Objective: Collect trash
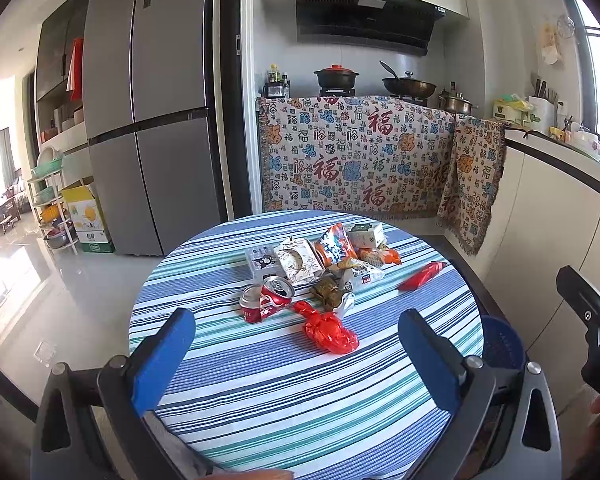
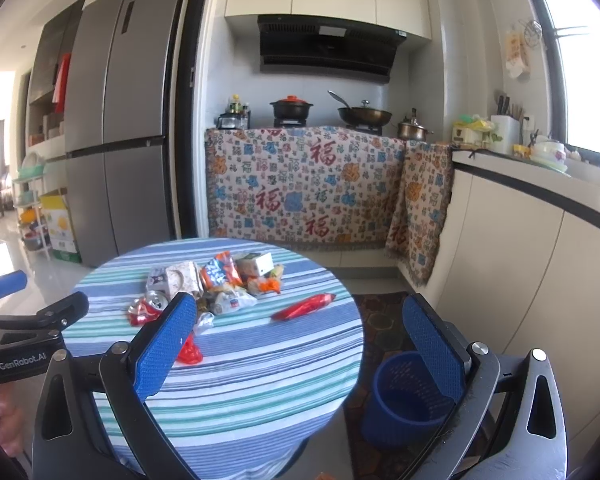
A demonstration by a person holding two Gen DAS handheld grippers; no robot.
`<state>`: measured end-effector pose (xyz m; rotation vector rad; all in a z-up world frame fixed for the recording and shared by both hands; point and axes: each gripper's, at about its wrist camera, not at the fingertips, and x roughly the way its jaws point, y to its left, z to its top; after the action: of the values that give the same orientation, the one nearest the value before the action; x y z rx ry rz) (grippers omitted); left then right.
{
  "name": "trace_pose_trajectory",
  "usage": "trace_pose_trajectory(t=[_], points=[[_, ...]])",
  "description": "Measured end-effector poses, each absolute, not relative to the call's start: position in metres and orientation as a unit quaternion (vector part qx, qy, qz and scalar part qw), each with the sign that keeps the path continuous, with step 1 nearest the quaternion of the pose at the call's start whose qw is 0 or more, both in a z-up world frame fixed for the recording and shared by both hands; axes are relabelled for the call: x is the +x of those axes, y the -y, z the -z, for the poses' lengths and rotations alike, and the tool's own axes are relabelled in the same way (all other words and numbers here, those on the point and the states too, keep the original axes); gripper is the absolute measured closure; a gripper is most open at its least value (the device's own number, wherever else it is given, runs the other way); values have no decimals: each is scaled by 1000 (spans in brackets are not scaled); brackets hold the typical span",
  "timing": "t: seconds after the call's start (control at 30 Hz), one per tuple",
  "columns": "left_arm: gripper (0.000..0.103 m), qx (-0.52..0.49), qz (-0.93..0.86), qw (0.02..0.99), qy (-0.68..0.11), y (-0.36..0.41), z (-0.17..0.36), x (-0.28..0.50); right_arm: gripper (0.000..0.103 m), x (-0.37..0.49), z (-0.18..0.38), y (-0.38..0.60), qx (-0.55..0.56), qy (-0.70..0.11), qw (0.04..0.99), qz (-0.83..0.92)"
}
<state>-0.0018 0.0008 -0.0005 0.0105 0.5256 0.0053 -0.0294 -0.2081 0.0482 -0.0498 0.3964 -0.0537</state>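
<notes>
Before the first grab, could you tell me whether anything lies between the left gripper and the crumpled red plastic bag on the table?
Nothing visible does. The left gripper is open over the near side of the striped table, and only bare cloth lies between its fingers and the red plastic bag. The crushed can lies to the left, off that line.

**Trash on the round table, bin beside it**

Crushed red can (image 1: 266,297), on its side, mid-table. Crumpled red plastic bag (image 1: 330,330) nearer the front edge. Snack wrappers and small cartons (image 1: 324,256) heaped toward the far edge. Red wrapper (image 1: 420,276) near the right edge. Blue bin (image 2: 404,396) upright on the floor.
</notes>
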Motion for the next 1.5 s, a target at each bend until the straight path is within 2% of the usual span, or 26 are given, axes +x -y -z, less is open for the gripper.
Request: trace_pose_trajectory(t=[1.5], points=[[0, 6, -1, 965, -264, -1, 4, -3, 0, -34, -48, 212, -24, -197, 979, 40]])
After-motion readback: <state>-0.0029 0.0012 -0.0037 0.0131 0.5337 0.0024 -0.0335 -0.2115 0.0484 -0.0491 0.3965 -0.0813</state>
